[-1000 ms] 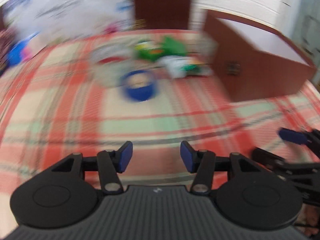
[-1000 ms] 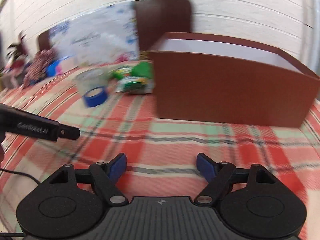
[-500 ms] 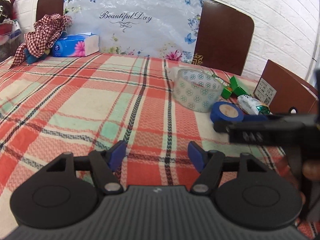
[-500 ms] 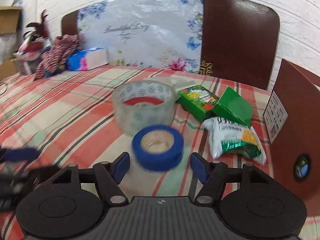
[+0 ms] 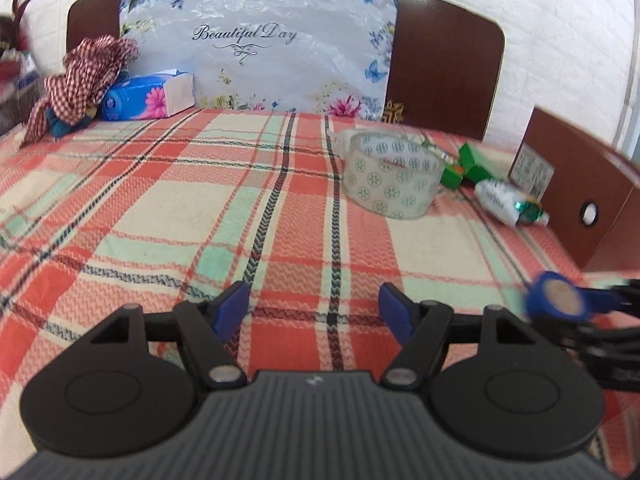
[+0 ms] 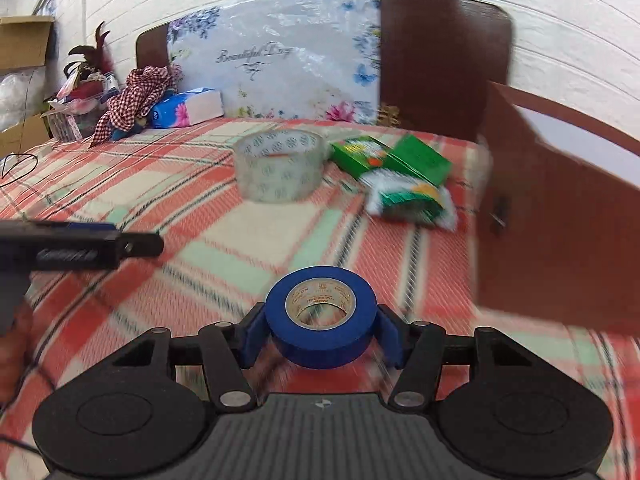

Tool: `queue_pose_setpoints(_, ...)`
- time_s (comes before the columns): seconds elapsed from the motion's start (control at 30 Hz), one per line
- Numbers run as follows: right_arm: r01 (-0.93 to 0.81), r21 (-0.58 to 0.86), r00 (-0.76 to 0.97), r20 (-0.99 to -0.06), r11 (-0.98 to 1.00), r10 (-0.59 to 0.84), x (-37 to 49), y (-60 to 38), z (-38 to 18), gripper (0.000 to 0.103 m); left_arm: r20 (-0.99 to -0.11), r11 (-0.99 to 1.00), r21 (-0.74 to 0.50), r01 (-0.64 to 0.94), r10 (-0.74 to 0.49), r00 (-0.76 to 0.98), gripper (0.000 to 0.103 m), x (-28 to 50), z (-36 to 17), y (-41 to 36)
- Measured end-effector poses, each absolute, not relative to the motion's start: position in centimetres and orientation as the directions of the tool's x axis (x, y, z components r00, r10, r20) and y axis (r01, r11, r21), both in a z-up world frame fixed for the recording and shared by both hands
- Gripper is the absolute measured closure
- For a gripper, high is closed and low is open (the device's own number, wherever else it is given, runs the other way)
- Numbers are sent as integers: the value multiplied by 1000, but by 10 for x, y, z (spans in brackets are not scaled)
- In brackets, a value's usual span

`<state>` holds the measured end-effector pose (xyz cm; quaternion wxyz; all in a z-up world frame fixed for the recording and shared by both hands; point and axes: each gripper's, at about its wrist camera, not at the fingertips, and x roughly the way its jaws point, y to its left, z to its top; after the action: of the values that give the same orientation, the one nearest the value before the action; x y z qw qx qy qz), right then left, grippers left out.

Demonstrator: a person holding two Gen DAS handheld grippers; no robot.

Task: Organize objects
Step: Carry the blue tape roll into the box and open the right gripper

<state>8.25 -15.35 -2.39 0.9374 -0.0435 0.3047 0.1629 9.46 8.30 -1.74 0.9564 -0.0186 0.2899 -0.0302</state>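
Right hand-held gripper (image 6: 320, 336): clenched on the blue tape (image 6: 321, 316); both blue pads press the roll's outer sides; jaws have just been closing, with the roll between them.
Blue tape: upright-tilted in the grip, core hole facing the camera, raised off the bed (image 6: 248, 236); in the left wrist view it appears blurred at the right edge (image 5: 556, 302), held out ahead of the right hand-held gripper's dark fingers.
Left hand-held gripper (image 5: 314, 312): released; jaws stand apart with only plaid bedcover between the pads; they have just been opening. In the right wrist view it shows as a dark bar at the left edge (image 6: 80, 246).
Clear tape (image 6: 280, 170): large roll with a printed pattern, standing on the bed, beyond the blue tape and well apart from it.
Green boxes (image 6: 392, 158): two, lying just to the right of the clear tape, touching each other.
Packet (image 6: 412, 200): white and green, lying in front of the green boxes, close to the brown box.
Brown box (image 6: 560, 208): open-topped, white inside, on the bed's right side; wall has a round hole (image 5: 588, 213).
Headboard (image 6: 444, 60): dark brown, partly covered by a floral plastic-wrapped panel (image 5: 260, 44) reading "Beautiful Day".
Tissue pack (image 5: 148, 96): blue, at the bed's far left, beside a checked cloth (image 5: 84, 76).
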Motion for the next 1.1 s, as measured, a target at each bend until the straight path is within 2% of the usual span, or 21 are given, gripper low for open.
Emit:
queue_pose_setpoints(0.07, -289, 17, 772, -587, 957, 244, 58, -173, -23, 47, -573, 998, 9, 62, -45, 818, 30, 95, -15, 65)
queue_pose_setpoints(0.17, -193, 4, 804, -572, 981, 160, 24, -201, -24, 47, -596, 974, -120, 190, -223, 771, 34, 89, -5, 34)
queue_pose_setpoints(0.23, -149, 1, 826, -550, 989, 125, 3, -217, -26, 47, -615, 938, -193, 287, -343, 710, 42, 86, 2, 4)
queue_pose_setpoints(0.27, -139, 10, 831, -542, 990, 122, -4, -224, -26, 42, -624, 920, -216, 328, -388, 678, 44, 83, 5, -11)
queue_pose_setpoints(0.33, -130, 16, 838, -532, 991, 119, -15, -232, -28, 37, -636, 882, -253, 397, -461, 619, 50, 79, 12, -37)
queue_pose_setpoints(0.43, -132, 6, 840, -531, 991, 115, -20, -236, -27, 37, -647, 831, -319, 456, -542, 536, 54, 75, 20, -62)
queue_pose_setpoints(0.6, -140, 19, 827, -548, 990, 127, -10, -233, -24, 37, -715, 821, -337, 462, -542, 442, 65, 74, 14, -86)
queue_pose_setpoints(0.73, -164, -3, 827, -546, 987, 136, -9, -227, -27, 32, -736, 814, -362, 453, -548, 397, 66, 72, -1, -94)
queue_pose_setpoints(0.8, -177, -22, 827, -546, 984, 137, -6, -222, -28, 35, -737, 813, -347, 468, -545, 400, 69, 70, -2, -100)
queue_pose_setpoints(0.83, -193, -23, 824, -546, 981, 150, -4, -221, -28, 44, -739, 810, -342, 476, -545, 397, 73, 70, -2, -103)
queue_pose_setpoints(0.87, -204, -25, 825, -542, 979, 158, -4, -219, -27, 47, -743, 813, -333, 478, -538, 398, 74, 73, -2, -105)
queue_pose_setpoints(1.0, -205, -8, 835, -523, 979, 170, -5, -223, -25, 48, -752, 821, -349, 453, -533, 388, 78, 80, 5, -104)
queue_pose_setpoints(1.1, -187, -28, 887, -434, 982, 156, -7, -226, -6, 47, -706, 809, -315, 495, -549, 448, 78, 81, 36, -109)
